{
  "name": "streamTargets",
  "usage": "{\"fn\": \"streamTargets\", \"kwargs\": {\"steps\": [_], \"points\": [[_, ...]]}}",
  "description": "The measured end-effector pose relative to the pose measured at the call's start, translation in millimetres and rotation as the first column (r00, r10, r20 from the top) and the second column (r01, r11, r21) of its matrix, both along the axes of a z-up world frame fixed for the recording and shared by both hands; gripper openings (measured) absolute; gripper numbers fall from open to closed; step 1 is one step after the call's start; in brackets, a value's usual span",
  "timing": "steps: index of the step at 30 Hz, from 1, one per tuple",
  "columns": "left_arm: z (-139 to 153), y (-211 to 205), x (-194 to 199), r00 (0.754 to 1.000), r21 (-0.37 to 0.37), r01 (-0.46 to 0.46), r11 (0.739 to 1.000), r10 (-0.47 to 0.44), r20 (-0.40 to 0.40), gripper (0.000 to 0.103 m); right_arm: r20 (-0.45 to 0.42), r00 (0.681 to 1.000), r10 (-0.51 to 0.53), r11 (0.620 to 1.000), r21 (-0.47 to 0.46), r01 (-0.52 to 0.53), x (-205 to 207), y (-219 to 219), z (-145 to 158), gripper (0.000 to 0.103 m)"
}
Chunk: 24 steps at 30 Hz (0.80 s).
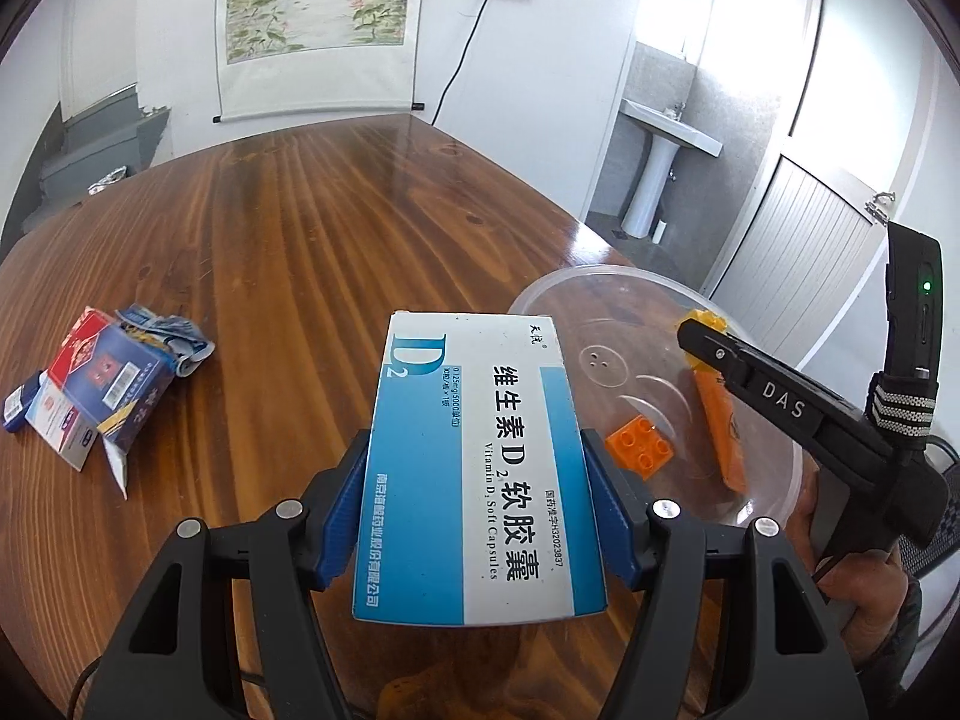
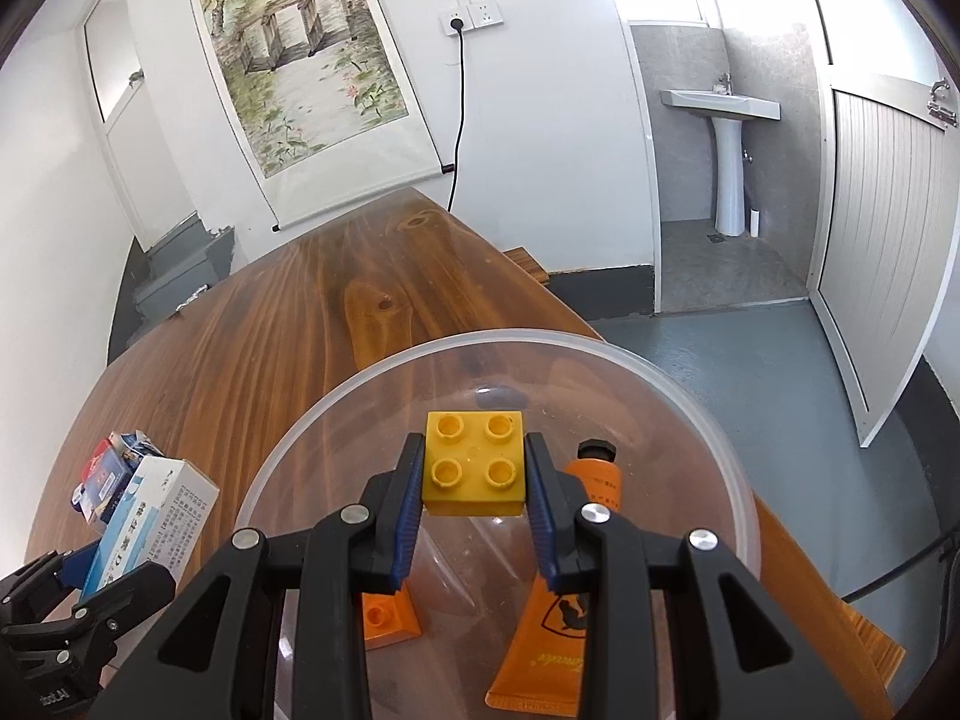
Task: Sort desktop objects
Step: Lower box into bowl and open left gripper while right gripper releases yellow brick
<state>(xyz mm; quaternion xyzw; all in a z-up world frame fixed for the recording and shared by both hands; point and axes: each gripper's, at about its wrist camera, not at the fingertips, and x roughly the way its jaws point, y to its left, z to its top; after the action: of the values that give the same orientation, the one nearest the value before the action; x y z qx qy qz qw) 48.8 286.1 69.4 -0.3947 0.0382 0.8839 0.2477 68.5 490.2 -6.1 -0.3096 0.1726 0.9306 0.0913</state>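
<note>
My left gripper (image 1: 480,468) is shut on a blue and white vitamin D2 box (image 1: 474,468), held above the wooden table (image 1: 300,228) just left of a clear plastic bowl (image 1: 540,294). In the right wrist view the same box (image 2: 153,516) shows at the lower left. My right gripper (image 2: 474,474) is shut on a yellow toy brick (image 2: 474,462), held over the clear bowl (image 2: 288,450). Inside the bowl lie an orange brick (image 1: 639,447) and an orange tube (image 1: 720,426). From the right wrist view, the orange brick (image 2: 387,618) and tube (image 2: 558,612) are partly hidden by the fingers.
A heap of small cartons and crumpled packets (image 1: 102,384) lies at the table's left. Crumpled foil (image 1: 108,180) sits at the far left edge. The table's right edge drops to a grey floor (image 2: 750,372); a person's hand (image 1: 864,594) shows at the right.
</note>
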Motion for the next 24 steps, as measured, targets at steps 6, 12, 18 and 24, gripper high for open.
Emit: {"fn": "streamTargets", "kwargs": {"steps": [6,12,18,24], "points": [[1.3,28.1,-5.1,0.999,-0.012,0.045,0.999,-0.045,-0.009,0.068,-0.004,1.000,-0.002,1.000,-0.017,0.002,-3.5,7.3,-4.6,0.035],[-2.0,43.7,-11.0,0.998,-0.013,0.066,0.998,-0.066,0.001,0.068,-0.018,1.000,-0.011,0.999,-0.041,0.011,-1.5,13.0,-4.9,0.035],[-5.8,49.8,-12.6,0.995,0.002,0.102,0.995,-0.102,0.022,0.069,-0.034,0.999,-0.016,0.997,-0.074,0.014,0.7,18.3,-4.8,0.035],[-7.9,48.5,-14.2,0.992,0.036,0.113,0.993,-0.114,0.046,0.076,-0.037,0.998,-0.048,0.993,-0.110,0.044,3.3,26.5,-6.1,0.038]]}}
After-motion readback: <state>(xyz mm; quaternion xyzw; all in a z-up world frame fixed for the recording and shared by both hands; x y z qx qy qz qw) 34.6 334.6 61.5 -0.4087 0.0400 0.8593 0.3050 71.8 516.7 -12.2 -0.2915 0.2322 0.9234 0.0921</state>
